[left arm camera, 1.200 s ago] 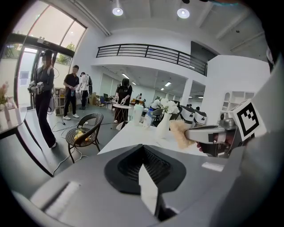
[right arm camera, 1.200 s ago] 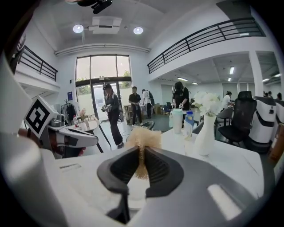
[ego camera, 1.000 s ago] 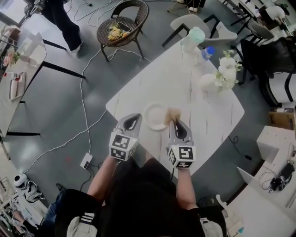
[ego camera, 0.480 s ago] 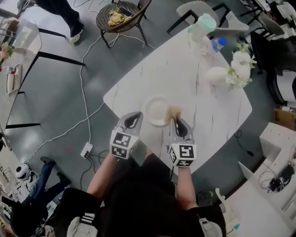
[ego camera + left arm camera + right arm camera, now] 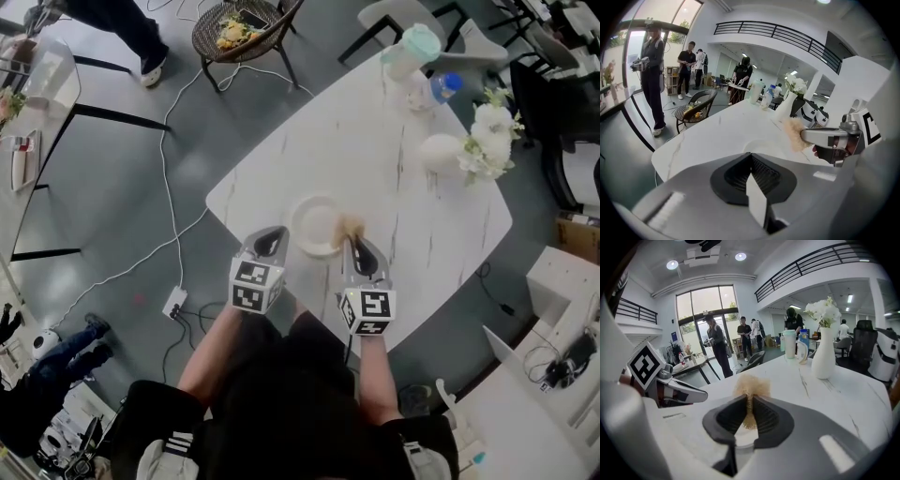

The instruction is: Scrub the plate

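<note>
The room is big, with a grey floor (image 5: 112, 216), and a white table (image 5: 394, 187) with thin grey lines stands in it.

The right gripper (image 5: 750, 401) has its two jaws pressed on a fluffy tan scrub pad (image 5: 751, 387). The pad sticks out past the tips of the jaws. It sits at the right edge of the plate (image 5: 314, 225). I cannot tell if the pad touches the plate.

The plate is round and pale. It lies flat on the table, near the side where the person stands, between the tips of the two grippers.

The left gripper (image 5: 751, 157) has its jaws closed together, and there is nothing between them. It is just beside the near left edge of the plate. It does not hold the plate. Each gripper has a cube with black and white squares on it, and a bare arm reaches to each one.

Farther away on the table stands a white vase (image 5: 439, 152) with white flowers (image 5: 489, 131) in it. Past the vase, near the far corner, there is a bottle (image 5: 441, 90) with a blue cap, and just beside it a cup (image 5: 411, 52) with a light green lid.

Off the table, a round brown chair (image 5: 246, 28) stands on the floor with yellow things on its seat. A white cable (image 5: 169, 178) runs over the floor. Some people (image 5: 717, 350) stand far off, near big windows.
</note>
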The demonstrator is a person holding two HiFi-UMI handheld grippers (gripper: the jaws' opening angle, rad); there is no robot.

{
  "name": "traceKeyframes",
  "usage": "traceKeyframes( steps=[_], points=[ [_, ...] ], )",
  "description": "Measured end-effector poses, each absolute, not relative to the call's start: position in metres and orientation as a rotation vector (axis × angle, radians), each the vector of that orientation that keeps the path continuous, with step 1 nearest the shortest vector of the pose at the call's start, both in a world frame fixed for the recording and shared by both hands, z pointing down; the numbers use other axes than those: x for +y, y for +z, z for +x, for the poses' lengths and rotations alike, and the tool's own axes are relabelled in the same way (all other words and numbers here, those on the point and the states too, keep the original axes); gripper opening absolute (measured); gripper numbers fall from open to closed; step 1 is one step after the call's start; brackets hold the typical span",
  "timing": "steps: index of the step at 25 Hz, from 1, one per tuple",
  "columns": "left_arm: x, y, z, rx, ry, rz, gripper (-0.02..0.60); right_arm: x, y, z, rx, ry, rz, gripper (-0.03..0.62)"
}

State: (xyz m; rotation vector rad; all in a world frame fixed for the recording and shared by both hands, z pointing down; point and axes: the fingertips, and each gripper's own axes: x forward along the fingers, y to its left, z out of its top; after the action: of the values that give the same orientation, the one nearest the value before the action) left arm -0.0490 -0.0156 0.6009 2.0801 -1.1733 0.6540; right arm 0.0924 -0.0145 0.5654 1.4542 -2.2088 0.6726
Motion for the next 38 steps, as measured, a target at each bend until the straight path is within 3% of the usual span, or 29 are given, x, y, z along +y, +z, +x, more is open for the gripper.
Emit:
traceKeyframes(
  steps=[8,20,29,38],
  points=[
    [-0.013,0.63,-0.037,-1.088,0.665,1.976,0.183,-0.016,0.575,0.087,-2.21,0.693,1.429,0.041],
    [-0.016,0.657,-0.03,-1.076,0.697,1.922,0.183,-0.022,0.589,0.087,-2.215,0.716,1.389,0.041],
    [-0.016,0.669,-0.032,-1.097,0.724,1.899,0.086,-0.031,0.595,0.086,-2.216,0.716,1.376,0.041],
    [-0.019,0.665,-0.031,-1.106,0.665,1.908,0.075,-0.041,0.583,0.065,-2.273,0.676,1.344,0.041]
  ],
)
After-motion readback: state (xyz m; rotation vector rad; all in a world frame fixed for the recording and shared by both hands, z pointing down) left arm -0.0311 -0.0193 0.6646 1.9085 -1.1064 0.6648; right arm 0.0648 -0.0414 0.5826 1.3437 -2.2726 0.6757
